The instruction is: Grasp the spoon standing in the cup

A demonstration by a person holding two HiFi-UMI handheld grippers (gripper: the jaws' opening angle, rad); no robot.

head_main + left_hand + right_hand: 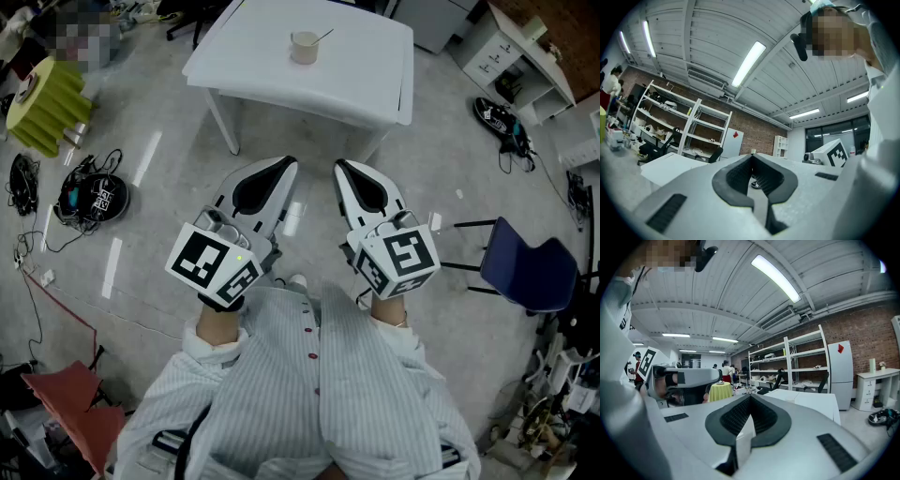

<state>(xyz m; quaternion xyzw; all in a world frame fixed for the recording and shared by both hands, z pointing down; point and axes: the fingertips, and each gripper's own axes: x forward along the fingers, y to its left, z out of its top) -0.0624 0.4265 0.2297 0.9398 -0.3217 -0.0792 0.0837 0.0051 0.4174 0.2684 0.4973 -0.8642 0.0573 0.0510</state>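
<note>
A beige cup point(304, 48) stands near the far middle of the white table point(366, 84) in the head view. A spoon point(322, 37) leans out of the cup to the right. My left gripper point(290, 166) and right gripper point(341, 167) are held side by side in front of my body, over the floor and well short of the table. Both point toward the table. Each is shut with its dark pads meeting and nothing between them, as the left gripper point(752, 156) and right gripper point(750, 397) show in their own views.
A blue chair point(531, 273) stands to the right. A yellow-green stack point(47, 105) and a black headset with cables point(94, 198) lie at the left. White drawers point(511, 49) and a shoe point(496, 116) are at the far right. Shelving point(801, 359) lines the brick wall.
</note>
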